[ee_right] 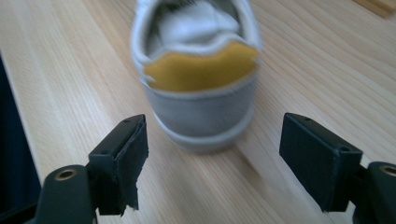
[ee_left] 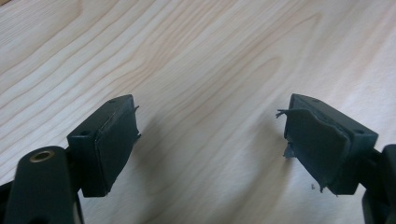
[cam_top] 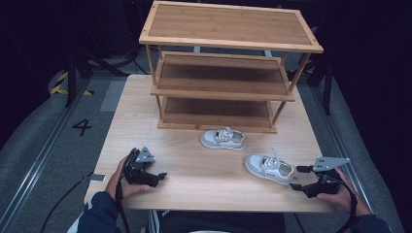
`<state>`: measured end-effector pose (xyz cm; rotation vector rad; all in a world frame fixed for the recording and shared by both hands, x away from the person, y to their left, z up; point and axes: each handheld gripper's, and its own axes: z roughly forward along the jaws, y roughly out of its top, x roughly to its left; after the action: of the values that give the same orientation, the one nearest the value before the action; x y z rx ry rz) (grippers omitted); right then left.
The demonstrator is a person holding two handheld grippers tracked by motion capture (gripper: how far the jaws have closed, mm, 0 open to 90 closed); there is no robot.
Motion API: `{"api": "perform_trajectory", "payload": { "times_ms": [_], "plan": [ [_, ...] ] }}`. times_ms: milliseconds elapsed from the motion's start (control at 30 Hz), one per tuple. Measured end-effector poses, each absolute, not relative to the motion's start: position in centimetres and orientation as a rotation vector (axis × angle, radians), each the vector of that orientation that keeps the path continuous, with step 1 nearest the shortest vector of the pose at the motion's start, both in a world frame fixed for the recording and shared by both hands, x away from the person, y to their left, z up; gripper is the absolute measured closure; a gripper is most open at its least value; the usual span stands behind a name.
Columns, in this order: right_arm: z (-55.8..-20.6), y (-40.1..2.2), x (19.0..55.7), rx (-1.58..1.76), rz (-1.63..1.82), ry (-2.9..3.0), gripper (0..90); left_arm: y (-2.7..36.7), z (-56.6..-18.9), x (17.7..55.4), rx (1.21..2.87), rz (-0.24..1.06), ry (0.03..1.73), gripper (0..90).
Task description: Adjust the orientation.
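Two small white and grey shoes lie on the wooden table (cam_top: 204, 167). One shoe (cam_top: 223, 139) sits just in front of the rack. The other shoe (cam_top: 268, 168) lies nearer, at the right, its yellow heel tab (ee_right: 201, 74) facing my right gripper (cam_top: 297, 177). That gripper (ee_right: 213, 133) is open, the heel a little ahead of its jaws and not between the pads. My left gripper (cam_top: 163, 175) is low over the front left of the table, open (ee_left: 210, 126), with bare wood between its jaws.
A three-tier bamboo shoe rack (cam_top: 228, 36) stands at the back of the table, its shelves bare. The table's front edge runs just below both hands. Dark floor with a rail and a painted number lies to the left.
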<state>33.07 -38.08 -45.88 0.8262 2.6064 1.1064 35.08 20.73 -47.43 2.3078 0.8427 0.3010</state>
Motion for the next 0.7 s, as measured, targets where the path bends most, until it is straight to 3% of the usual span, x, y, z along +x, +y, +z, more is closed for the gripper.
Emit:
{"api": "perform_trajectory", "payload": {
  "times_ms": [233,633,700],
  "plan": [
    [-45.4,-35.6,33.1,0.763,1.103,2.587,29.9,19.4,-46.9,34.4,2.301,0.286,0.794,19.0],
    [-45.4,-30.6,33.2,0.758,1.127,2.637,29.4,16.5,-46.5,33.6,2.347,0.250,0.688,20.9],
    [-45.4,-28.1,33.3,0.768,1.123,2.638,29.6,16.3,-46.5,33.5,2.360,0.253,0.678,21.0]
  ]
}}
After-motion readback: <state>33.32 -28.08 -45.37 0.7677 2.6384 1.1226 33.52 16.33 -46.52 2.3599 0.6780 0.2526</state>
